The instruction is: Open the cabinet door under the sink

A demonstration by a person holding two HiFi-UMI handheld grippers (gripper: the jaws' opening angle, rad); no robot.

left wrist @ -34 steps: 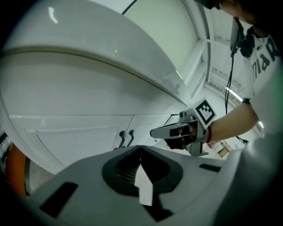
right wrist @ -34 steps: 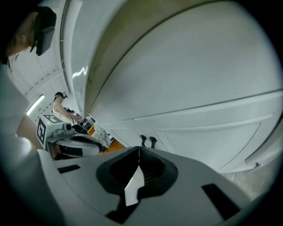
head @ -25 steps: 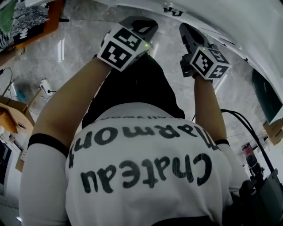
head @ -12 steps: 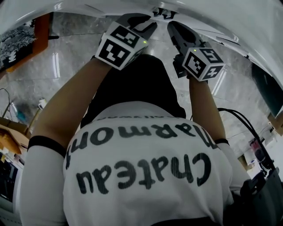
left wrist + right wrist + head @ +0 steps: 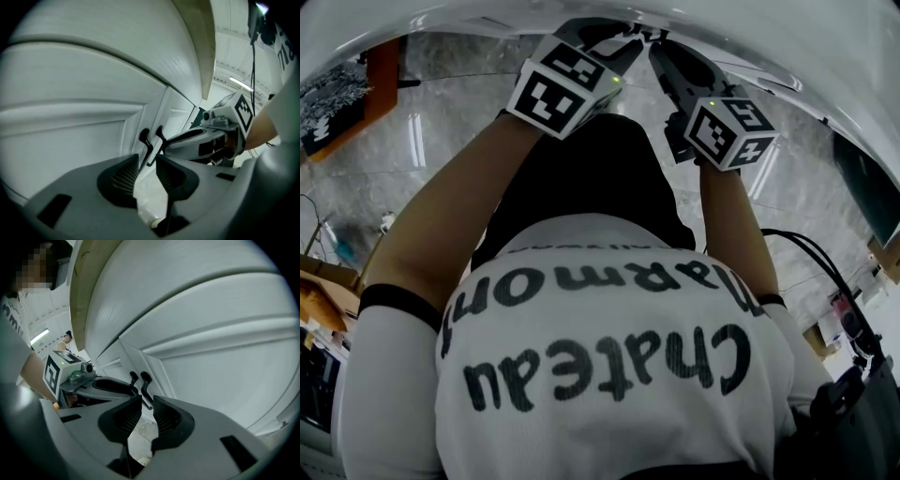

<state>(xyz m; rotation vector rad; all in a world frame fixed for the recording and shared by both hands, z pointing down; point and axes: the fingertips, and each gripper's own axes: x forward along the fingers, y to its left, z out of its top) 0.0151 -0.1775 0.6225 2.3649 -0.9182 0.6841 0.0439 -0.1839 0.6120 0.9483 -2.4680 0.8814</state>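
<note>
Two white cabinet doors meet at a seam with a pair of black handles side by side, which show in the right gripper view too as black handles. My left gripper points at the seam, its jaws opening. The handles' lower ends sit just past its tips and no pad presses on them. My right gripper comes in from the other side, jaws also opening, close to the handles and apart from them. In the head view both grippers, left and right, reach up to the white cabinet front.
The person bends low; a white printed shirt fills the head view. Grey marble floor lies below. An orange-edged object is at the left. Black cables and a dark opening are at the right.
Both grippers have moved up the head view to the white cabinet front and drawn closer together. The cabinet now covers more of the top edge.
</note>
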